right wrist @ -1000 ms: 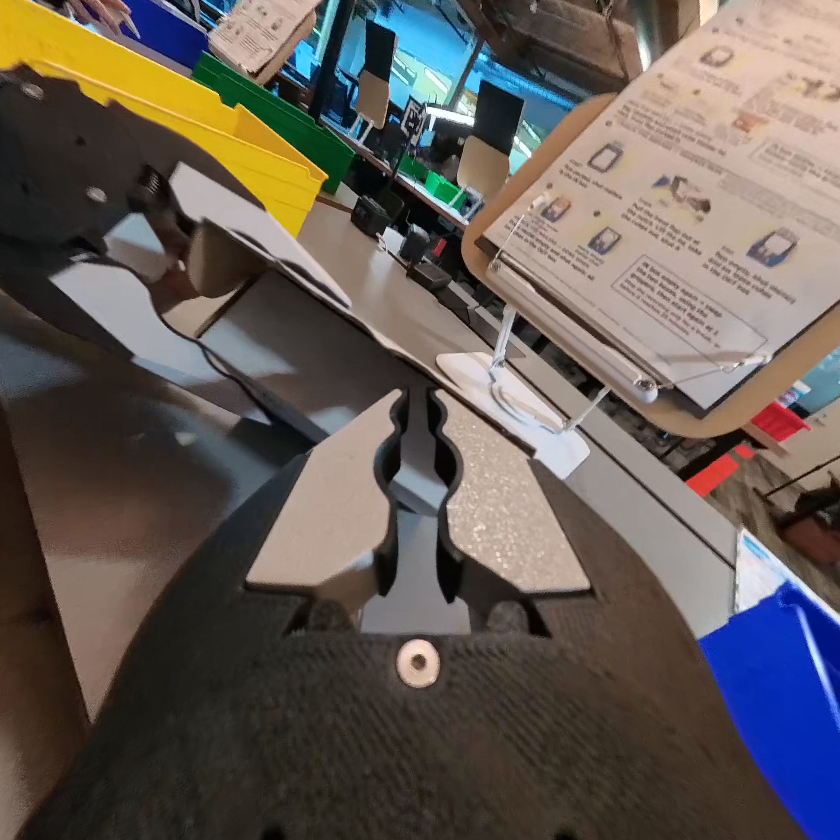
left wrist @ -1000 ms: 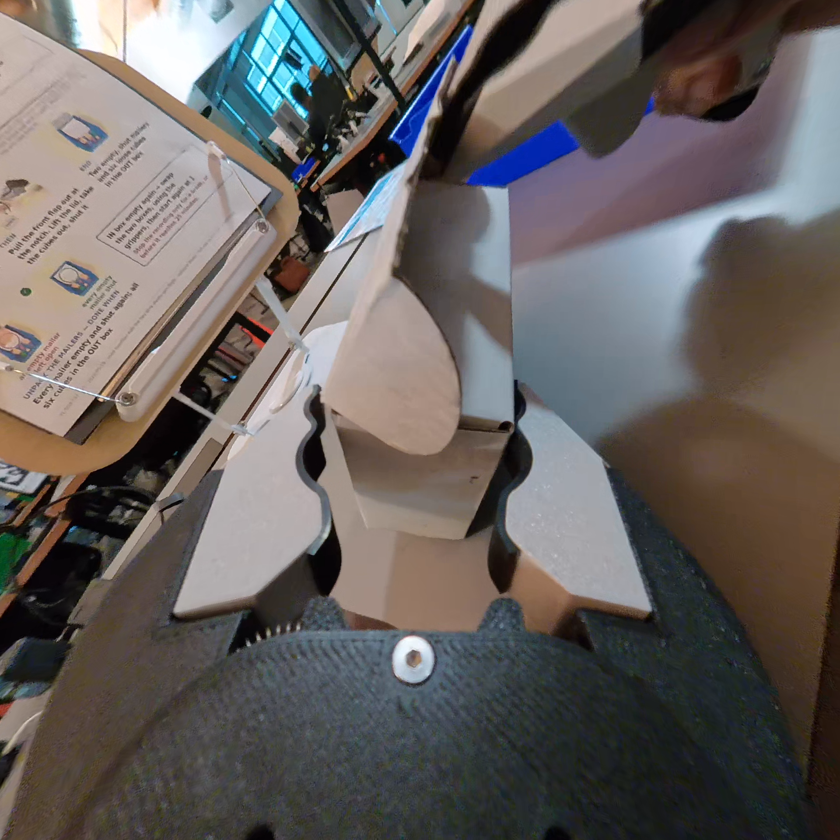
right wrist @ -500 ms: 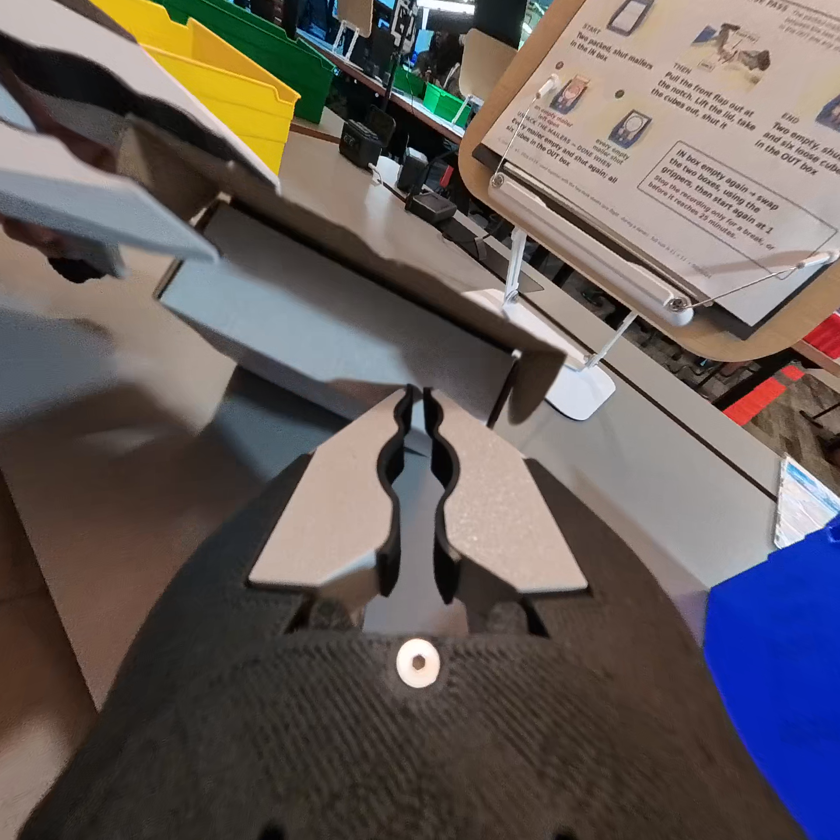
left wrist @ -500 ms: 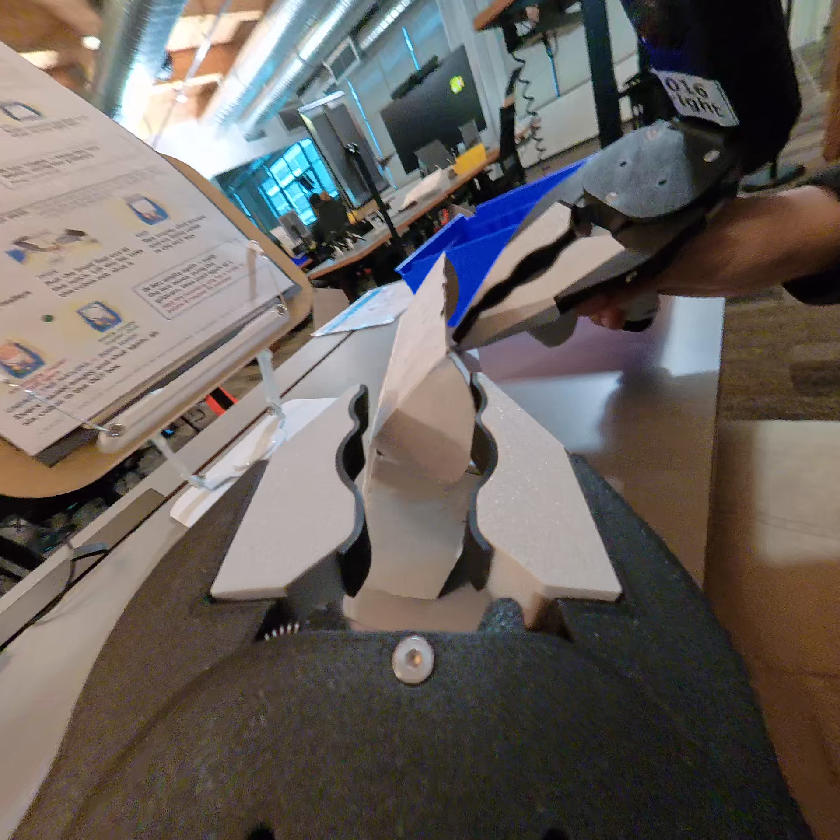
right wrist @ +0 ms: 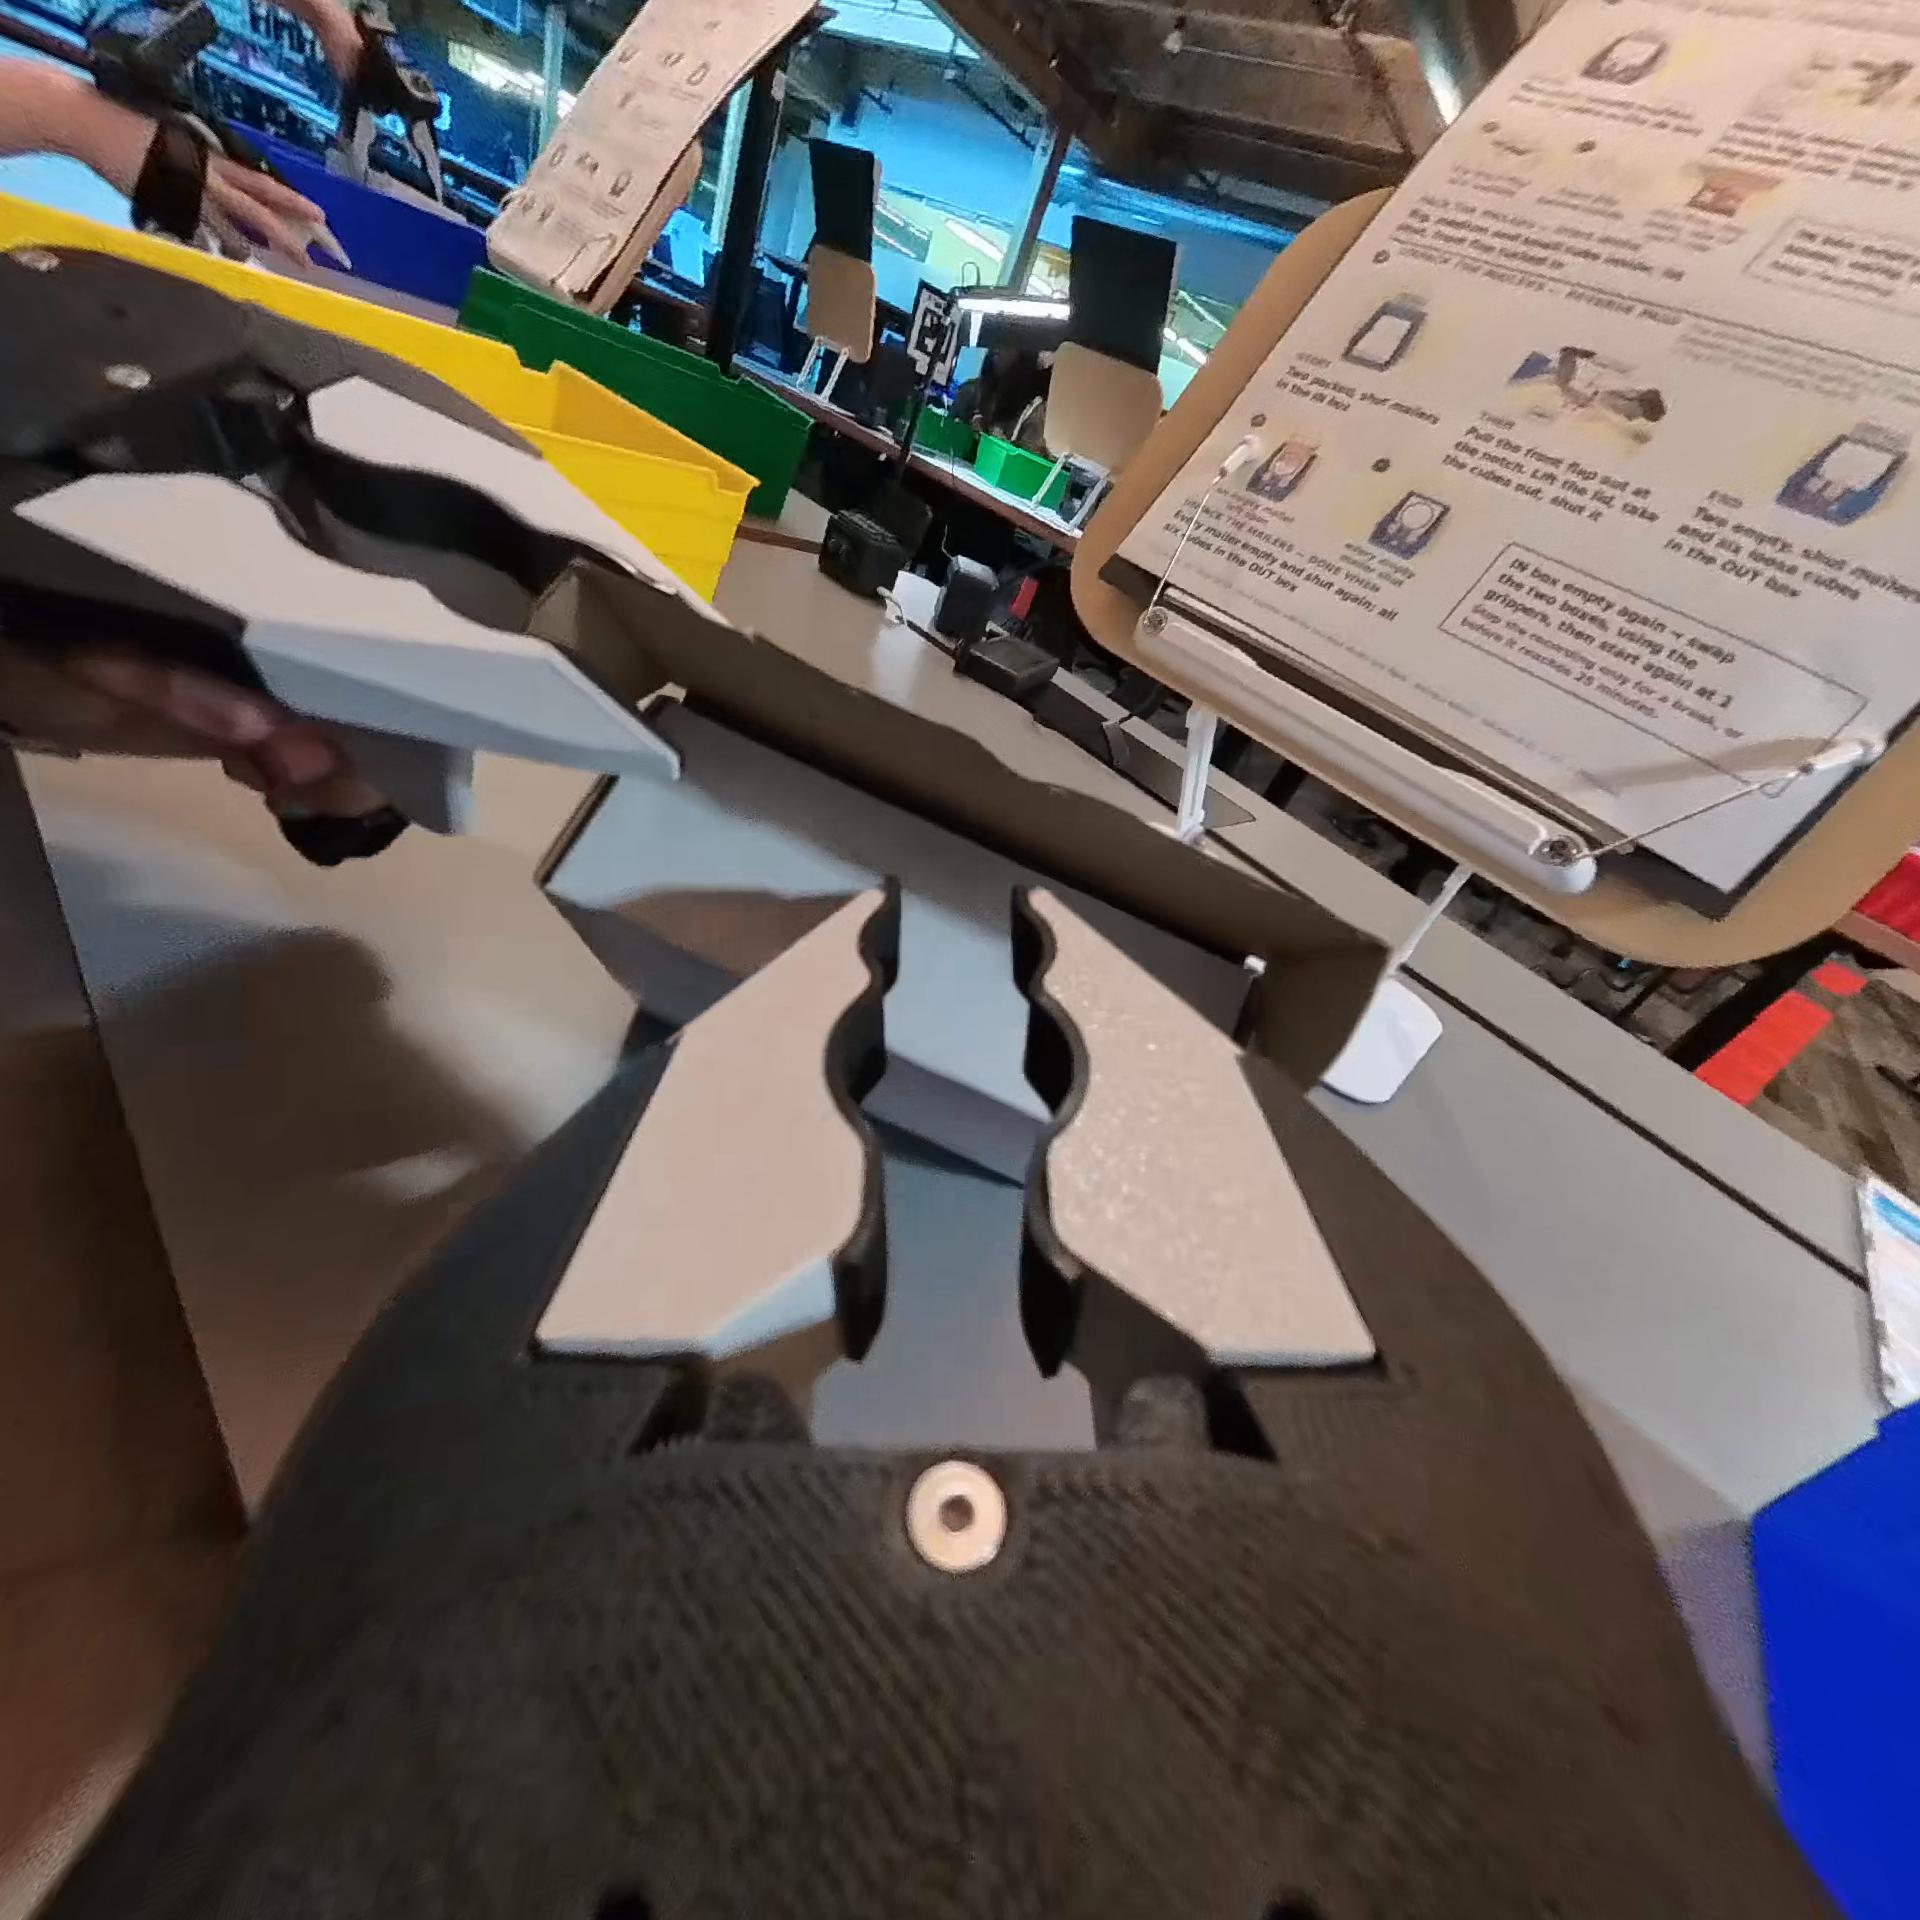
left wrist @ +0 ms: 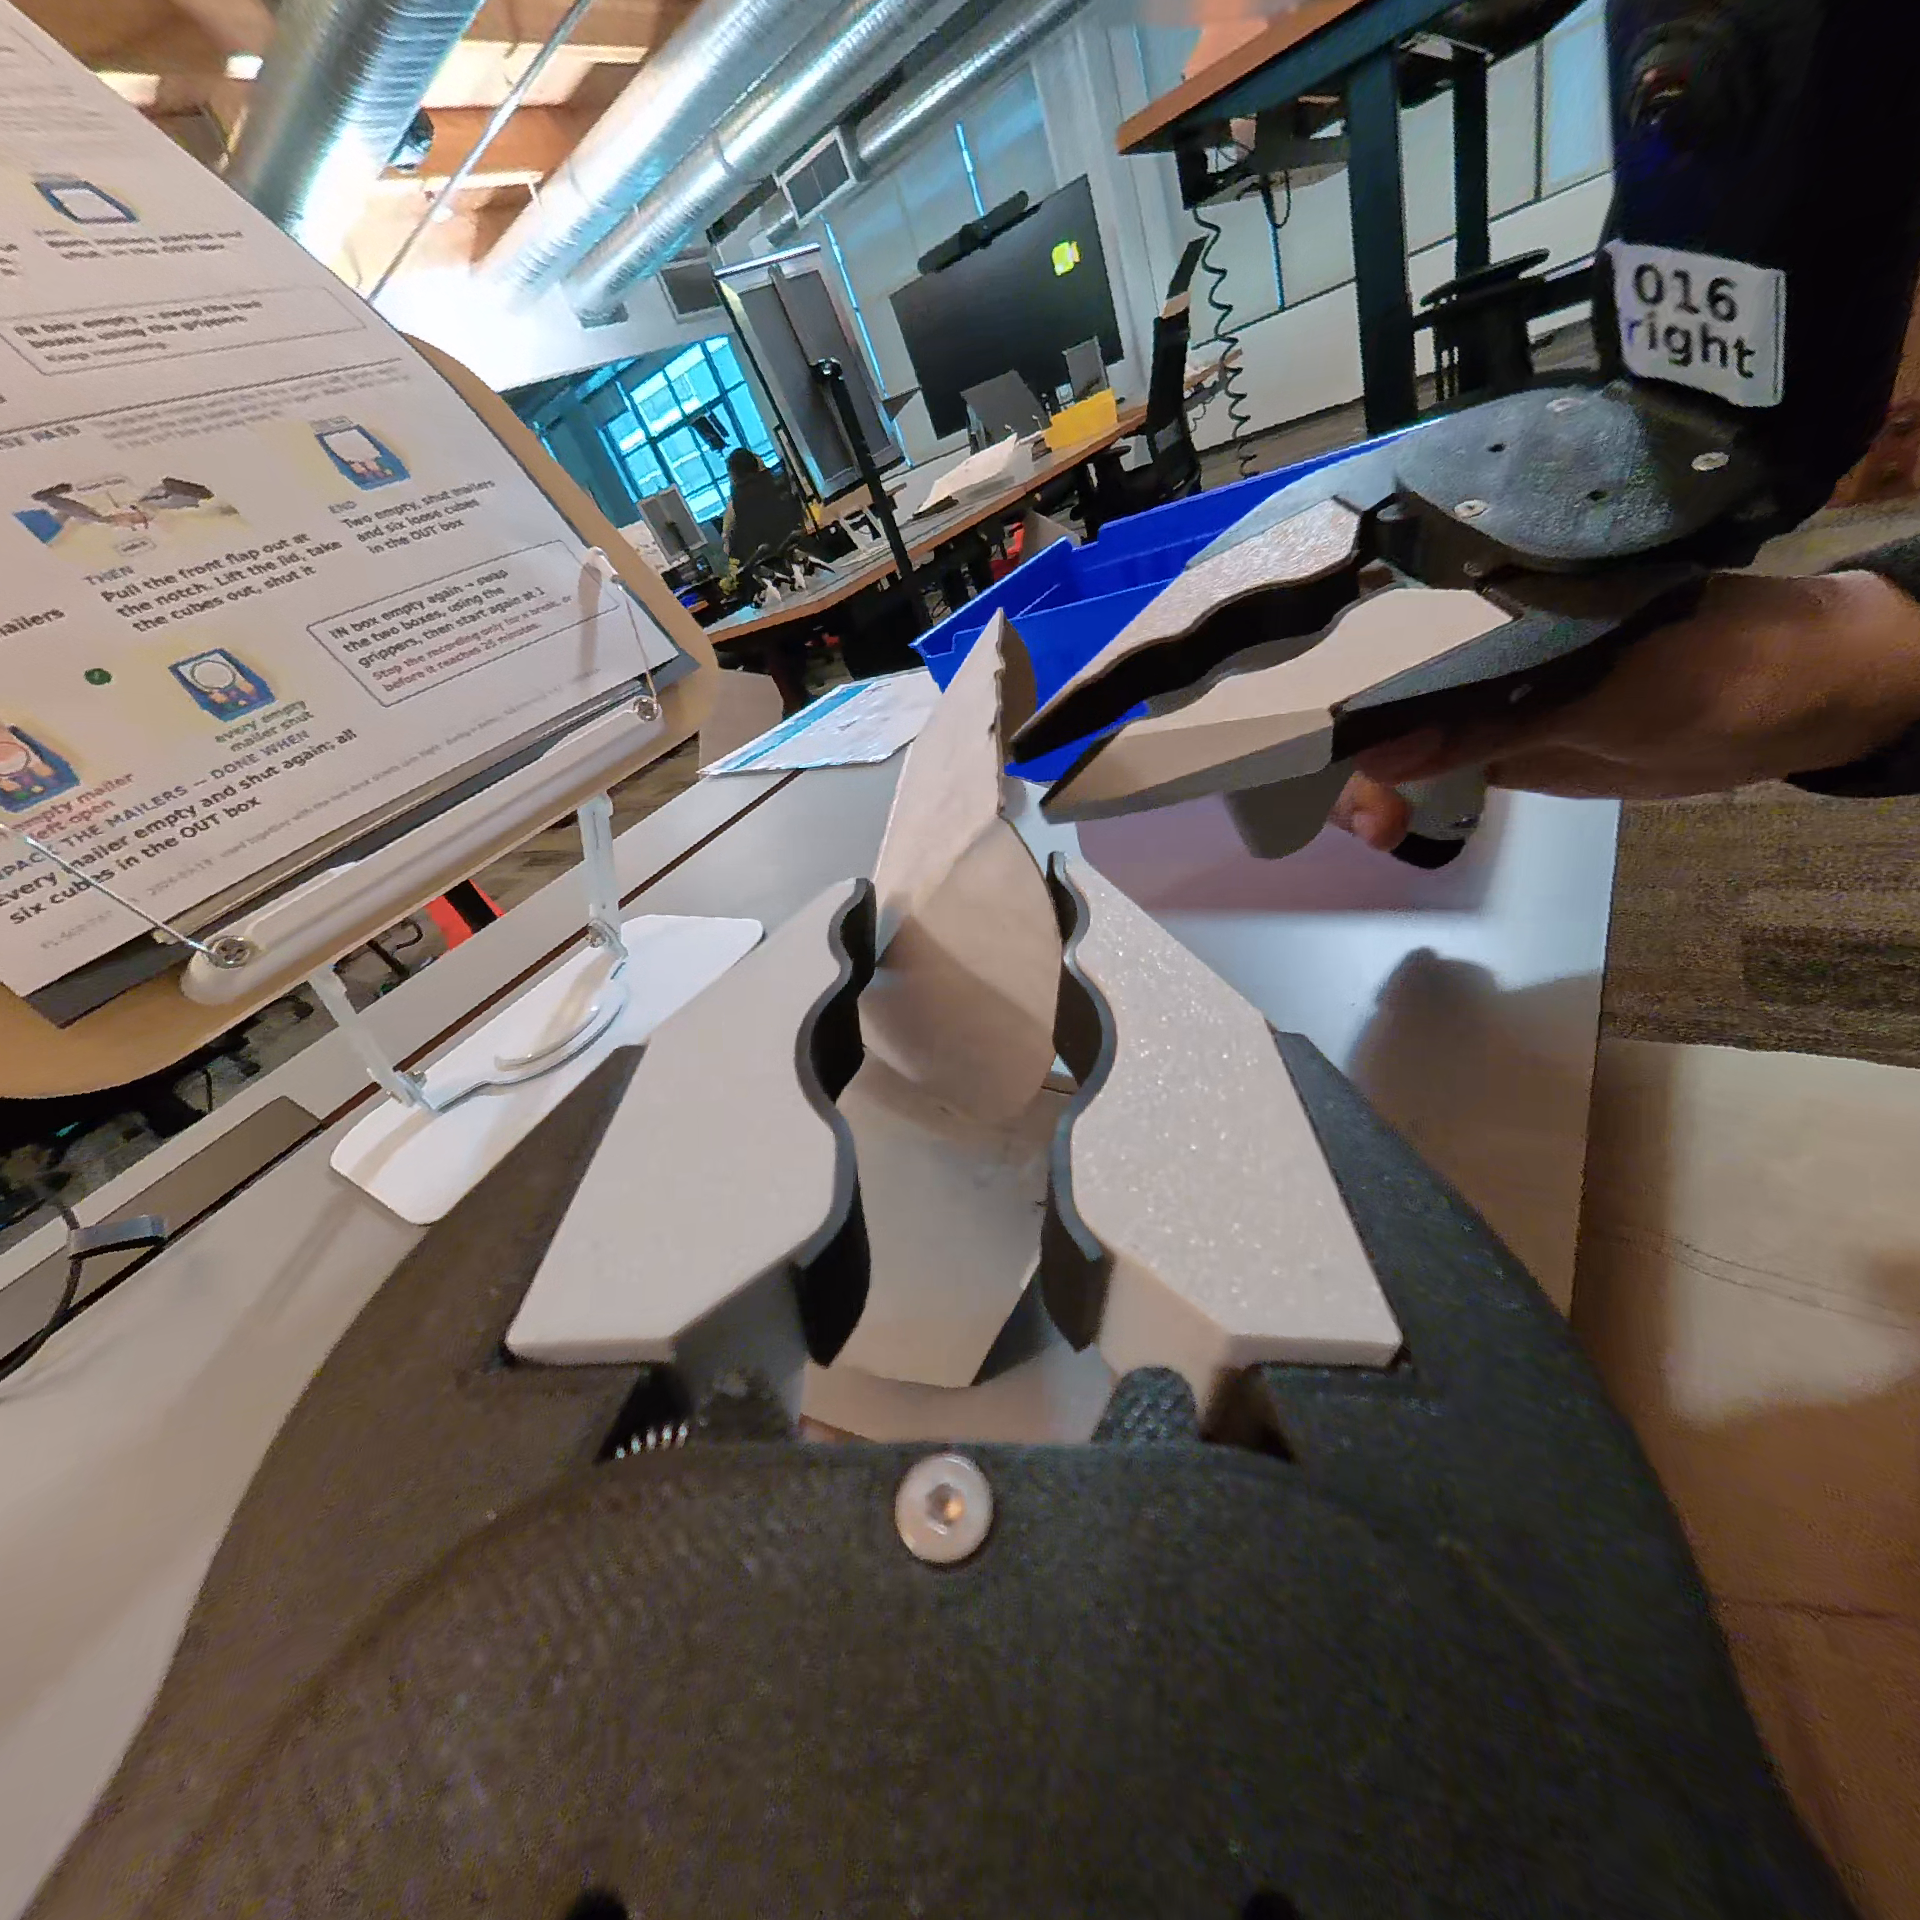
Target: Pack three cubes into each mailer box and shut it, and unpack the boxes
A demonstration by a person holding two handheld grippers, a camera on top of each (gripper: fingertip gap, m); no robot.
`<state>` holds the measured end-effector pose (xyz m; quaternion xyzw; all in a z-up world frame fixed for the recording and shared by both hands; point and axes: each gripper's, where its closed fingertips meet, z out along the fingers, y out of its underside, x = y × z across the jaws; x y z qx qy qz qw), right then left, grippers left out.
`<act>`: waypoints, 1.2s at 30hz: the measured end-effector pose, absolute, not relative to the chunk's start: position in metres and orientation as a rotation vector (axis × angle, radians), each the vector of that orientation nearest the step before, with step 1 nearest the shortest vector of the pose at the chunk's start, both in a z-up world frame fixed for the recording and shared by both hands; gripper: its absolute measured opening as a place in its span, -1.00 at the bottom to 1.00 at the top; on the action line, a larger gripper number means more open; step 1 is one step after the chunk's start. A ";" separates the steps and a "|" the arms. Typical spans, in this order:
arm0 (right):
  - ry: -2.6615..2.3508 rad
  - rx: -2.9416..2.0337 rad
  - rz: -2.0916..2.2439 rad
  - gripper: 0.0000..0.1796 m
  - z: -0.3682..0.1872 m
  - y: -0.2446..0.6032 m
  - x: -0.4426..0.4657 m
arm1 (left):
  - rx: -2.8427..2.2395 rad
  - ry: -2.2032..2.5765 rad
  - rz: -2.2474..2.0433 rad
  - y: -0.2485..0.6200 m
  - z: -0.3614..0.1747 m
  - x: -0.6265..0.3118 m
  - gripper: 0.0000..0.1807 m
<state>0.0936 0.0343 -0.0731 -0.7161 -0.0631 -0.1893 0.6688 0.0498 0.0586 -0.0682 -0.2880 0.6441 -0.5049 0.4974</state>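
Observation:
A brown cardboard mailer box [left wrist: 951, 790] is seen edge-on in the left wrist view. My left gripper [left wrist: 956, 883] is shut on its near end wall. In the right wrist view the box [right wrist: 935, 748] is held off the table with its lid raised, and the left gripper [right wrist: 623, 665] clamps its left end. My right gripper [right wrist: 951, 896] has its jaws a little apart and empty, just in front of the box's near wall. In the left wrist view the right gripper [left wrist: 1039, 774] sits beside the lid's far edge. No cubes are in view.
An instruction sheet on a white stand [left wrist: 312, 623] is at the table's far side, and it also shows in the right wrist view [right wrist: 1558, 520]. A blue bin [left wrist: 1091, 582] stands behind the box. Yellow [right wrist: 623, 447] and green [right wrist: 644, 364] bins are at the left. A tan surface [left wrist: 1766, 1351] borders the grey table [left wrist: 1455, 987]. The grippers' ends are close to 6 cm from one another.
The box in my left gripper has swung from a steep angle to a flatter one. My right gripper's jaws have gone from nearly shut to slightly apart.

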 end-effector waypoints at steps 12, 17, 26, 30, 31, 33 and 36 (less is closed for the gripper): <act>-0.122 -1.825 -0.238 -0.94 -0.111 0.033 0.094 | -0.753 1.478 -1.341 0.060 -0.054 0.049 -0.68; -0.145 -1.827 -0.254 -0.80 -0.108 0.034 0.094 | -0.773 1.452 -1.349 0.068 -0.053 0.050 -0.68; -0.170 -1.667 -0.446 -0.50 -0.093 0.051 0.086 | -0.768 1.466 -1.374 0.064 -0.053 0.049 -0.67; -0.170 -1.764 -0.362 -0.48 -0.111 0.054 0.081 | -0.782 1.458 -1.383 0.066 -0.052 0.049 -0.68; -0.187 -1.815 -0.343 -0.46 -0.119 0.052 0.081 | -0.784 1.451 -1.391 0.067 -0.051 0.049 -0.68; -0.243 -1.942 -0.305 -0.51 -0.141 0.048 0.080 | -0.796 1.426 -1.410 0.070 -0.048 0.049 -0.69; -0.266 -2.042 -0.296 -0.58 -0.157 0.043 0.083 | -0.816 1.393 -1.434 0.074 -0.044 0.048 -0.69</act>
